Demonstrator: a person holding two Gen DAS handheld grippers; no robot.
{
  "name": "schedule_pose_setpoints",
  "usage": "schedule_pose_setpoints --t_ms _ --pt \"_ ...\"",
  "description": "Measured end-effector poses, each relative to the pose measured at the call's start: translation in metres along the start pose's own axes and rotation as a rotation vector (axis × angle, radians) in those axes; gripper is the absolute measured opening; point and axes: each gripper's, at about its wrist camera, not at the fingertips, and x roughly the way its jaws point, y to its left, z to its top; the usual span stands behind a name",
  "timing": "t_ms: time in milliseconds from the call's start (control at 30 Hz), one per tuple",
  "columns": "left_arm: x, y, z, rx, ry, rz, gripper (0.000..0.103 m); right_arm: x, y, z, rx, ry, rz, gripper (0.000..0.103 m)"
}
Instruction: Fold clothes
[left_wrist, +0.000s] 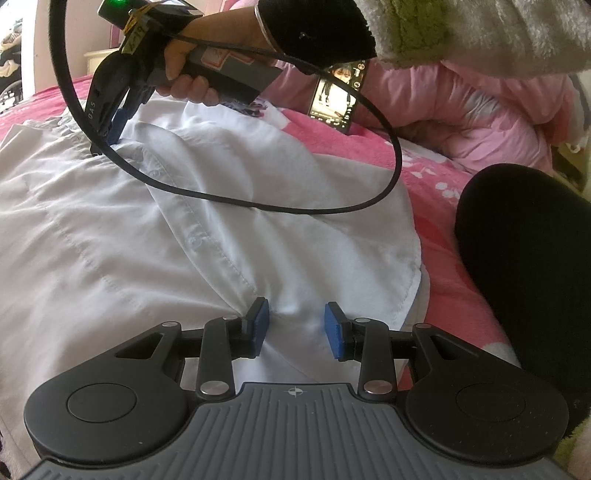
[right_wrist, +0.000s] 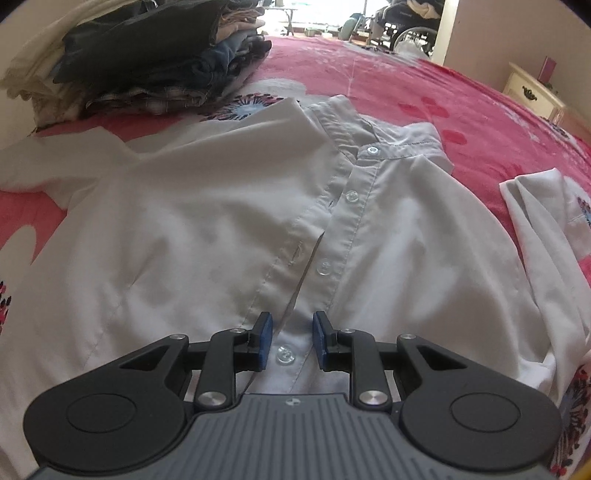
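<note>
A white button-up shirt (right_wrist: 207, 221) lies spread front-up on a pink bedspread (right_wrist: 424, 85), collar away from the right wrist camera. My right gripper (right_wrist: 292, 341) is open, its blue pads on either side of the button placket over a clear button (right_wrist: 285, 354). My left gripper (left_wrist: 296, 328) is open over the shirt (left_wrist: 110, 236) near its hem edge, with a ridge of cloth between its pads. In the left wrist view the right gripper (left_wrist: 110, 125) points down onto the shirt, held by a hand.
A stack of folded dark and plaid clothes (right_wrist: 147, 62) sits at the bed's far left. A phone (left_wrist: 338, 94) leans on a pink quilt (left_wrist: 480, 110). A black cable (left_wrist: 332, 210) loops over the shirt. A dark-clad knee (left_wrist: 524, 258) is at right. A nightstand (right_wrist: 532, 92) stands beyond the bed.
</note>
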Motion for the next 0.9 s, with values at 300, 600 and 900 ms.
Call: schedule_pose_setpoints --t_ms 300,600,900 --pt "-0.001 -0.001 -0.001 0.003 -0.002 0.004 0.034 0.000 -0.036 -0.007 0.236 -0.025 0.057 0.001" --pt "0.000 -0.001 -0.001 0.006 -0.004 0.003 0.034 -0.029 -0.052 -0.014 0.391 -0.195 0.204 0.001" --pt "-0.001 -0.003 0.000 0.003 0.000 0.000 0.034 0.001 -0.016 0.005 0.222 -0.141 0.160 0.002"
